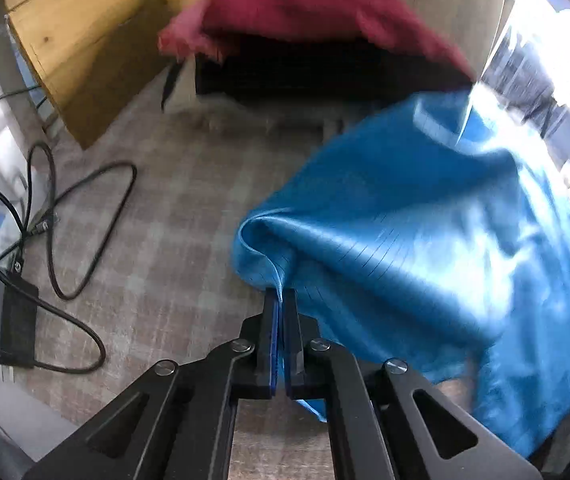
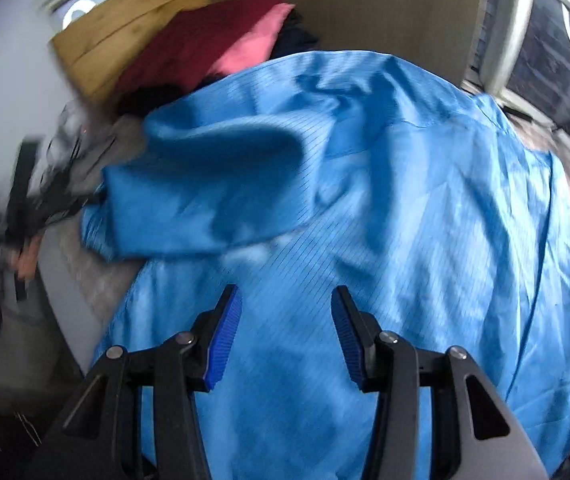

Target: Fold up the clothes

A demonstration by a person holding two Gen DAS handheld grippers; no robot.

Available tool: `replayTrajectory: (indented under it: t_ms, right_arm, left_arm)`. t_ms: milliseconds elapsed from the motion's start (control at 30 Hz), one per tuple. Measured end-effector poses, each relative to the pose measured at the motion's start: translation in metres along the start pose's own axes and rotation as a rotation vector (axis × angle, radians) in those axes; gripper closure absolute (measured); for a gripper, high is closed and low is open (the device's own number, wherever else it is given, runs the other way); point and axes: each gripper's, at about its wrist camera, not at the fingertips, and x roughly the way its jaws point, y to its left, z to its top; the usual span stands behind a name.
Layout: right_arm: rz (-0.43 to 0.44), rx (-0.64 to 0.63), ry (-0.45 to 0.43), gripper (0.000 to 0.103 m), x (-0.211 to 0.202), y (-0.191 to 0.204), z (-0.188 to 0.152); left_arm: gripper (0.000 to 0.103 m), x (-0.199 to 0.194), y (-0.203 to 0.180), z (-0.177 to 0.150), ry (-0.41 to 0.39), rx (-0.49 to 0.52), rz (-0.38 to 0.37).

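A large bright blue garment of thin, finely striped fabric (image 2: 385, 208) fills most of the right wrist view, spread in loose wrinkles over a grey-beige checked cloth surface (image 1: 157, 240). One sleeve-like part lies folded across its left side.

The left gripper (image 1: 284, 300), black with blue pads, points forward and slightly down over the surface; its jaws are pressed together on a bunched edge of the blue garment (image 1: 405, 240), which drapes away to the right.

The right gripper (image 2: 287, 308) hovers just above the garment's near part, its two blue-padded fingers (image 2: 227, 332) spread wide apart with nothing between them.

At the far end of the surface sits one stack of folded clothes: a dark red piece (image 1: 325, 4) with a pink edge on top of a black piece (image 1: 305, 76). Beside the stack stands one pale wooden board (image 1: 97, 40).

On the left of the surface lie one looped black cable (image 1: 85, 216) and one black power brick (image 1: 19, 320). Bright windows show at the right, blurred.
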Motion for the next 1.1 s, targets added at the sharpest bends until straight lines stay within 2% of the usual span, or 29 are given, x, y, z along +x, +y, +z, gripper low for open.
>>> replayTrajectory:
  t_ms: [67, 133, 267, 367, 433, 500, 600, 667, 733, 767, 833, 933, 967, 1033, 1100]
  right_arm:
    - [-0.012, 0.047, -0.018, 0.057, 0.008, -0.014, 0.017]
    - [-0.017, 0.080, -0.007, 0.057, 0.024, -0.030, 0.035]
    - [0.048, 0.098, 0.043, 0.057, 0.064, -0.042, 0.066]
    - [0.064, 0.046, 0.063, 0.057, 0.089, -0.036, 0.088]
    - [0.114, 0.052, 0.046, 0.057, 0.088, -0.040, 0.102]
    - [0.159, 0.066, 0.042, 0.057, 0.085, -0.048, 0.117]
    - [0.211, 0.084, 0.059, 0.057, 0.082, -0.062, 0.140]
    - [0.246, 0.096, 0.071, 0.055, 0.081, -0.072, 0.156]
    - [0.281, 0.108, 0.082, 0.049, 0.079, -0.081, 0.171]
    - [0.285, 0.109, 0.093, 0.049, 0.081, -0.084, 0.177]
    - [0.238, 0.096, 0.146, 0.049, 0.098, -0.082, 0.179]
    - [0.275, 0.120, 0.219, 0.049, 0.121, -0.081, 0.174]
    - [0.298, 0.134, 0.241, 0.049, 0.129, -0.081, 0.172]
    - [0.403, 0.198, 0.268, 0.049, 0.141, -0.081, 0.168]
    - [0.496, 0.257, 0.245, 0.049, 0.145, -0.082, 0.166]
  left_arm:
    - [0.102, -0.028, -0.006, 0.009, -0.058, 0.039, -0.002]
    - [0.102, -0.073, -0.016, 0.027, -0.140, 0.093, -0.011]
    - [0.102, -0.156, -0.040, 0.066, -0.290, 0.219, 0.009]
    - [0.102, -0.216, -0.077, 0.083, -0.364, 0.312, -0.012]
    - [0.102, -0.248, -0.109, 0.085, -0.398, 0.372, -0.035]
    - [0.102, -0.260, -0.139, 0.071, -0.396, 0.412, -0.062]
    - [0.102, -0.260, -0.200, 0.025, -0.345, 0.494, -0.082]
    - [0.102, -0.249, -0.239, -0.010, -0.292, 0.521, -0.082]
    - [0.102, -0.229, -0.273, -0.044, -0.223, 0.502, -0.104]
    - [0.102, -0.224, -0.283, -0.059, -0.200, 0.496, -0.106]
    - [0.102, -0.207, -0.306, -0.085, -0.147, 0.487, -0.094]
    - [0.102, -0.193, -0.328, -0.112, -0.095, 0.466, -0.074]
    - [0.102, -0.192, -0.332, -0.115, -0.089, 0.463, -0.075]
    - [0.102, -0.189, -0.341, -0.119, -0.076, 0.458, -0.075]
    - [0.102, -0.188, -0.350, -0.124, -0.064, 0.462, -0.084]
